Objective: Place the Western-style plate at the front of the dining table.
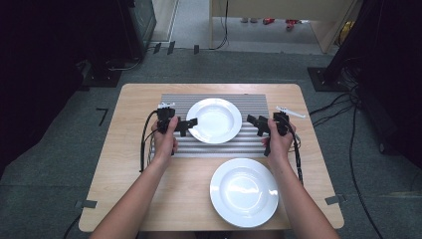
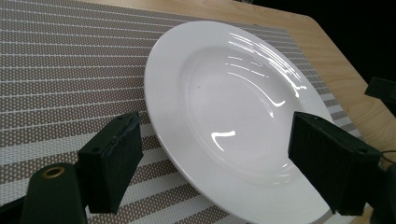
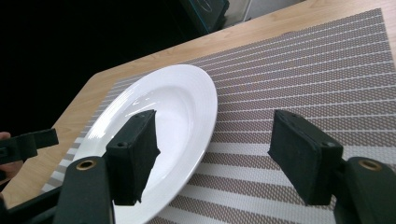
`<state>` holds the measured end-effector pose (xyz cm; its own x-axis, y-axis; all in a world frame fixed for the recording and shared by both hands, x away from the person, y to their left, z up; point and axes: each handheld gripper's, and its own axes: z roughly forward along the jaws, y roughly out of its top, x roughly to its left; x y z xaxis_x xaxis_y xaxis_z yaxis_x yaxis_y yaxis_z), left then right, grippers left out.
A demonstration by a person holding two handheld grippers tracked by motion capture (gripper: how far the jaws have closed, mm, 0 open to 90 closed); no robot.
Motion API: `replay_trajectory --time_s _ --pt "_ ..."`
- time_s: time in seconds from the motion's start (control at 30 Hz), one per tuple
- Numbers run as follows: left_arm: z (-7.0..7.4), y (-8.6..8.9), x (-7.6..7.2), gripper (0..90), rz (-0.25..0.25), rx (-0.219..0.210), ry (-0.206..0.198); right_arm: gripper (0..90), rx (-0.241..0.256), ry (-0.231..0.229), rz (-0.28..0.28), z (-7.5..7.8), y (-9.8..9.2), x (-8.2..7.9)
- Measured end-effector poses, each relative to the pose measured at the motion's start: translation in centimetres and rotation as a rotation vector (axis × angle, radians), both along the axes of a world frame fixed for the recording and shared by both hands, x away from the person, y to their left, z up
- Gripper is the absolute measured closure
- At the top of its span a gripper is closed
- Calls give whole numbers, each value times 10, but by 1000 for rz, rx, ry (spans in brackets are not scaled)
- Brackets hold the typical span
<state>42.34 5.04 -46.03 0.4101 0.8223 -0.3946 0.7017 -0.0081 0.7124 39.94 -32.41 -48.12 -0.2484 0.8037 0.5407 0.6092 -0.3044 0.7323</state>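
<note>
Nearest the person, a second white plate (image 1: 244, 192) is seen on the bare wooden table (image 1: 124, 174), untouched and behind both tools. Ahead of it, the left gripper (image 1: 187, 124) and the right gripper (image 1: 254, 122) are held level above the striped mat (image 1: 259, 102), pointed inward at each other, both with jaws spread apart and nothing clamped. Between them the far white plate (image 1: 214, 120) is found flat on the mat. The left gripper's pads (image 2: 114, 161) are set astride the plate's near rim; the right gripper is kept just short of the opposite rim. The step is judged to be the approach to a two-sided grasp. Next, the right gripper would need to be advanced until the rim is straddled, then both closed evenly.
</note>
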Motion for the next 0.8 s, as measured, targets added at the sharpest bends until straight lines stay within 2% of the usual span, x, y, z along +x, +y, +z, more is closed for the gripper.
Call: replay_trajectory --time_s 0.1,0.23,0.4,0.67,0.8 --pt "1 2 -6 178 -9 9 1 307 -7 -8 8 2 -5 -8" --pt "2 4 -14 178 -25 0 8 294 -30 -26 28 7 -9 -20" --pt "5 7 -28 176 -36 -10 -10 280 -54 -42 43 11 -13 -34" --pt "10 15 -47 172 -48 -13 -40 271 -60 -46 64 13 -20 -54" --pt "9 19 -58 168 -33 47 -77 271 -70 -44 67 11 -25 -63"
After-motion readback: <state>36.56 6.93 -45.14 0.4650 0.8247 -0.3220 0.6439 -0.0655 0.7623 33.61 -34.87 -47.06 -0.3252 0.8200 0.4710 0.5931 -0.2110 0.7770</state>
